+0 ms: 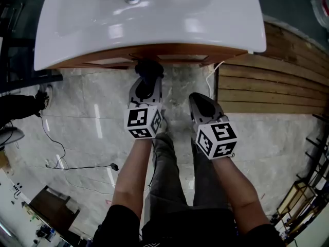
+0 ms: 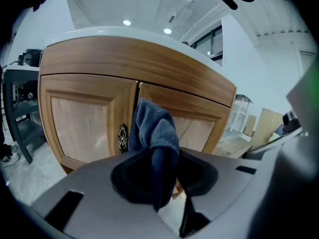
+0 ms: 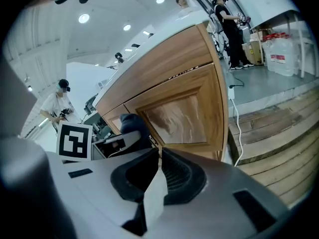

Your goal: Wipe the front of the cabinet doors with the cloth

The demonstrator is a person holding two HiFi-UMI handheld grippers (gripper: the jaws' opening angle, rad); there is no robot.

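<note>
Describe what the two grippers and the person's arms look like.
Both the left gripper and the right gripper are grey, tapering shells with black-lined jaws. Each carries a white cube printed with black square markers. The person wears short black sleeves, which leave the arms uncovered below them.

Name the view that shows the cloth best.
Left gripper view: the blue cloth fills the centre, clamped in the left gripper before the cabinet doors. Head view shows it as a dark lump; right gripper view, a small part.
</note>
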